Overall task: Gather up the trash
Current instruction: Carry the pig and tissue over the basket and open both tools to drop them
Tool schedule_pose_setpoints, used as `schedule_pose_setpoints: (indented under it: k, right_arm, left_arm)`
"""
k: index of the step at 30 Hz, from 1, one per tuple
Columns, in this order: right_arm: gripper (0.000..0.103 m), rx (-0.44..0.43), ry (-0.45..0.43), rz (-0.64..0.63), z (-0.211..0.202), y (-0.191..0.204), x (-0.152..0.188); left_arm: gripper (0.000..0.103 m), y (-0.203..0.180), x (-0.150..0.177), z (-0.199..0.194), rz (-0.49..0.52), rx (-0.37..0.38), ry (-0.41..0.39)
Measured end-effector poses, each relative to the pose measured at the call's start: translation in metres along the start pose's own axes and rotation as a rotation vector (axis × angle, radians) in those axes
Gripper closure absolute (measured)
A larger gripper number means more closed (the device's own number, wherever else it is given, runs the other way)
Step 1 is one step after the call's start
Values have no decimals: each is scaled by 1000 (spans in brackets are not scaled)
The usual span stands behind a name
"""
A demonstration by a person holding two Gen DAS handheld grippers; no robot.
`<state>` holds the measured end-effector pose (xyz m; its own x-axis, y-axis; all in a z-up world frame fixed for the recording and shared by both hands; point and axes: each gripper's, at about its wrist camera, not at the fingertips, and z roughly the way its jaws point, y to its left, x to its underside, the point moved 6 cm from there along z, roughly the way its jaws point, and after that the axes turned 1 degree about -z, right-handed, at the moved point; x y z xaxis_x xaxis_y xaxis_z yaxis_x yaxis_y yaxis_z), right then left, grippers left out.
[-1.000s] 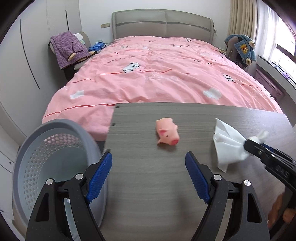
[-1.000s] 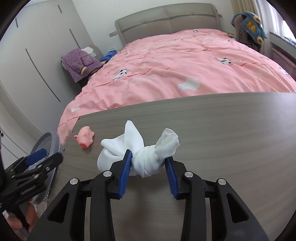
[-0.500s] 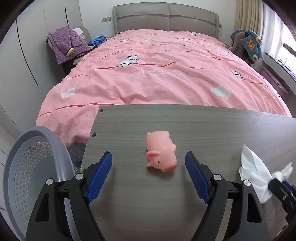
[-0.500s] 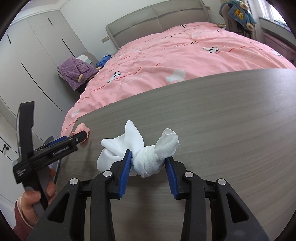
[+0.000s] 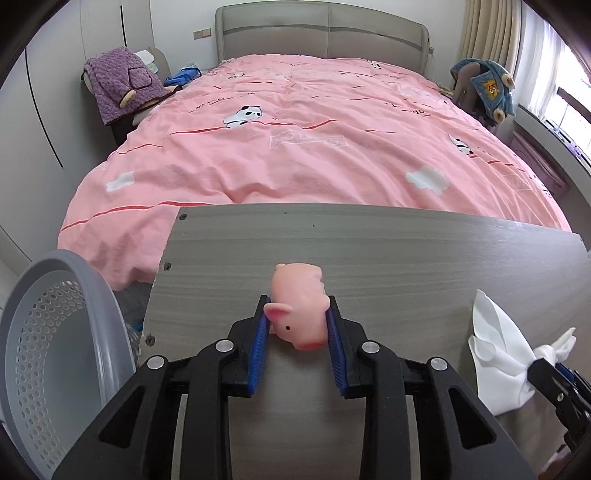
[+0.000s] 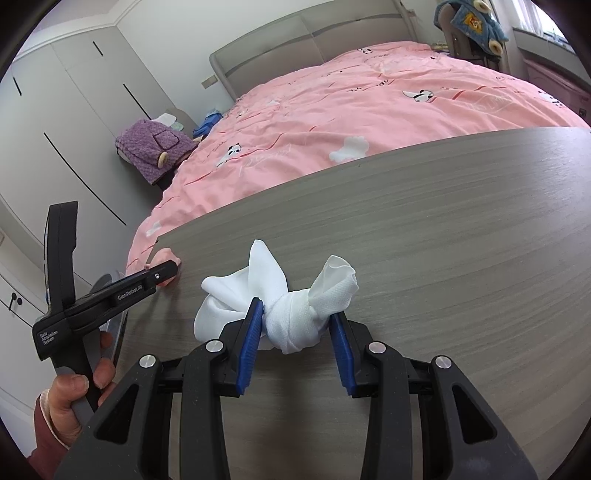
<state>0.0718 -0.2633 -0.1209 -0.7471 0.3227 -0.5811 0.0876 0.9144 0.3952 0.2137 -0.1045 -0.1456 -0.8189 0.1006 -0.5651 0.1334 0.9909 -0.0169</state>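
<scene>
A home bedroom. Shown by a wide bed (image 5: 295, 147) under a pink panda-print duvet (image 5: 314, 122) with a grey padded headboard (image 5: 321, 33), white built-in wardrobe doors (image 6: 55, 122) along the left wall, a purple fleece garment (image 5: 118, 83) draped beside the bed, curtains (image 5: 491, 33) at a window on the right, and a grey perforated bin (image 5: 55, 350) beside a wood-grain table (image 5: 406, 251) at the bed's foot.

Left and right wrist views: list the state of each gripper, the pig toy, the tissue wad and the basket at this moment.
left gripper: shut on the pink pig toy.
pink pig toy: clamped between the blue pads, at the table surface; contact unclear.
right gripper: shut on the white tissue wad.
white tissue wad: crumpled, gripped at its twisted middle.
grey mesh basket: beside the table's left edge, nothing visible inside.
</scene>
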Motion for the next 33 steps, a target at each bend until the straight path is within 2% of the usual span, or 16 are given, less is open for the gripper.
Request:
schedule_pose_setpoints:
  k: [12,20,33]
  right_arm:
    - [67,6,-4,1,-12,8,10]
    - [67,-2,-4,-24,-22,21,19]
    - [67,-9,-40,-104,-36,76,29]
  left_arm:
    - [74,-1,36,-47,53,28,-9]
    - [74,5,53,-85,67,30,-48]
    - [74,38,65,-129,41,50,-115]
